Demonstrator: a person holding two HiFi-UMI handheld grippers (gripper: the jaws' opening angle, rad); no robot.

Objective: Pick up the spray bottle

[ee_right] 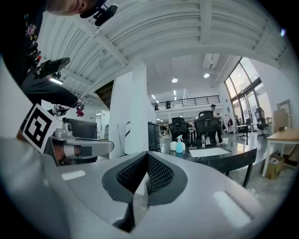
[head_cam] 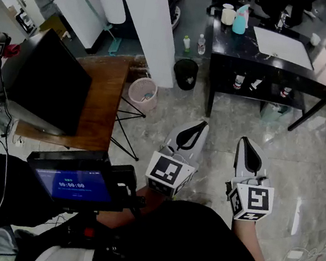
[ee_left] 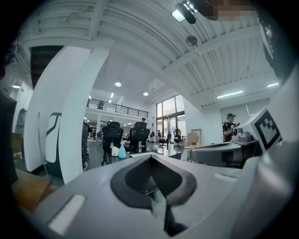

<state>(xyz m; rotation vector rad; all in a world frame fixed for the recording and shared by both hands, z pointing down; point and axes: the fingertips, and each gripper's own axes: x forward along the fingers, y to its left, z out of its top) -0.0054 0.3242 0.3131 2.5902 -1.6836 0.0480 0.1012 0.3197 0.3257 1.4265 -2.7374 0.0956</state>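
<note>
A teal spray bottle (head_cam: 240, 20) stands at the far left end of a black table (head_cam: 286, 70), next to a white cup (head_cam: 227, 15). It shows small and distant in the left gripper view (ee_left: 122, 151) and in the right gripper view (ee_right: 179, 145). My left gripper (head_cam: 202, 125) and right gripper (head_cam: 244, 140) hang side by side over the floor, well short of the table. Both are shut with nothing between their jaws.
A white sheet (head_cam: 284, 47) lies on the black table. A white pillar (head_cam: 148, 18), a black bin (head_cam: 185, 73) and a pink basket (head_cam: 143, 92) stand left of the table. A wooden desk (head_cam: 101, 106) with a dark monitor (head_cam: 50, 82) is at left.
</note>
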